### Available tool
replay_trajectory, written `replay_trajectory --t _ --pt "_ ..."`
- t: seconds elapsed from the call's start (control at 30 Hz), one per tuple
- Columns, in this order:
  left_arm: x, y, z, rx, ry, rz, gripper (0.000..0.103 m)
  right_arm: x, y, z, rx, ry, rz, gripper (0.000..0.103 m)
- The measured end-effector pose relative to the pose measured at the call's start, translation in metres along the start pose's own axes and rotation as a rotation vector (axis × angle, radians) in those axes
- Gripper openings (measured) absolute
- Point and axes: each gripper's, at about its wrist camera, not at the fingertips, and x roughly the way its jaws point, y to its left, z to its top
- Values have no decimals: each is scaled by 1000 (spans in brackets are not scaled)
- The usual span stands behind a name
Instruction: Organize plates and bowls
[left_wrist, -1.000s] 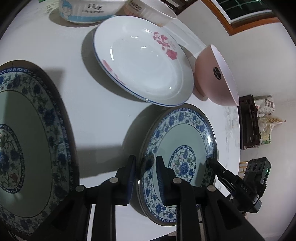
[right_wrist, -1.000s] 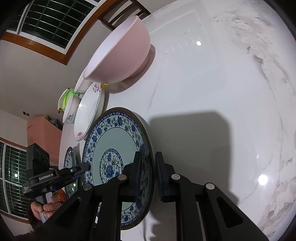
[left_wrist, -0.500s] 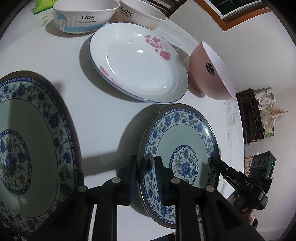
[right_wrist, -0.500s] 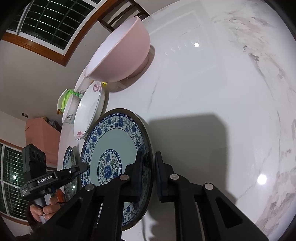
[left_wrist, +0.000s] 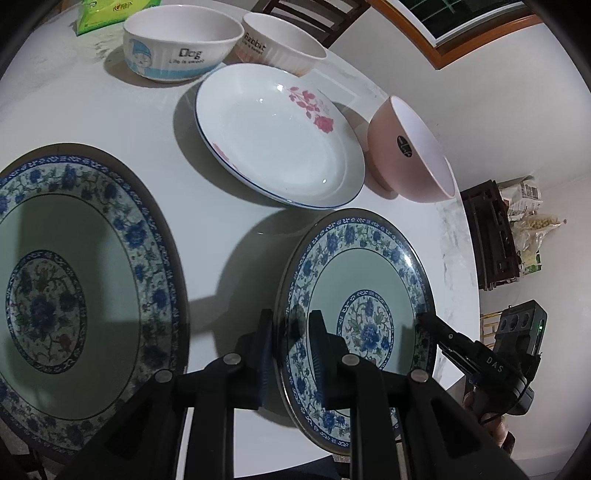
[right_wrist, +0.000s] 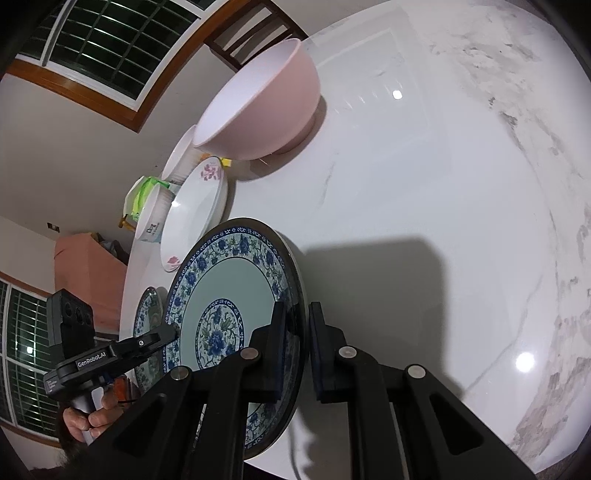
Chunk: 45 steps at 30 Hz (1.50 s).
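Observation:
A blue-and-white floral plate (left_wrist: 369, 280) is held off the white table between both grippers. My left gripper (left_wrist: 290, 332) is shut on its left rim. My right gripper (right_wrist: 295, 325) is shut on the opposite rim of the same plate (right_wrist: 229, 295); it also shows in the left wrist view (left_wrist: 424, 321). A second, larger blue floral plate (left_wrist: 74, 288) lies on the table to the left. A white plate with pink roses (left_wrist: 277, 133), a pink bowl (left_wrist: 410, 151), a "Dog" bowl (left_wrist: 177, 48) and a "Rabbit" bowl (left_wrist: 280, 44) stand farther back.
A green packet (left_wrist: 110, 11) lies at the table's far edge. A wooden chair (right_wrist: 255, 33) stands behind the table by the window. The marble table (right_wrist: 461, 184) stretches right of the held plate. A dark rack with bags (left_wrist: 495, 236) stands beyond the table edge.
The held plate has risen and both grippers have lifted with it; the bowls at the back come more fully into the left wrist view. Both grips are unchanged.

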Motion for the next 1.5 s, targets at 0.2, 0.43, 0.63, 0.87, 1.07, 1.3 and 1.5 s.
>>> replay_trajectory --t 0.2,0.43,0.63,0.87,1.07,1.3,1.5 --pt "-14 10 -1 -9 -34 4 19 0 16 0 -29 -1 9 12" --pt "-35 26 -1 -34 -80 18 19 6 39 -3 -70 6 26 12" --pt "-56 43 -1 -57 -121 34 19 16 62 -3 -105 15 49 12" --pt "-83 67 2 -110 -182 51 19 37 97 -2 -146 45 78 12" --pt "-105 94 2 -160 -229 73 19 59 129 -5 -201 82 94 12" --pt "-126 131 -3 -232 -269 108 19 91 163 -14 -258 142 116 12" --pt "-132 157 -7 -284 -276 121 19 115 180 -21 -284 195 116 13"
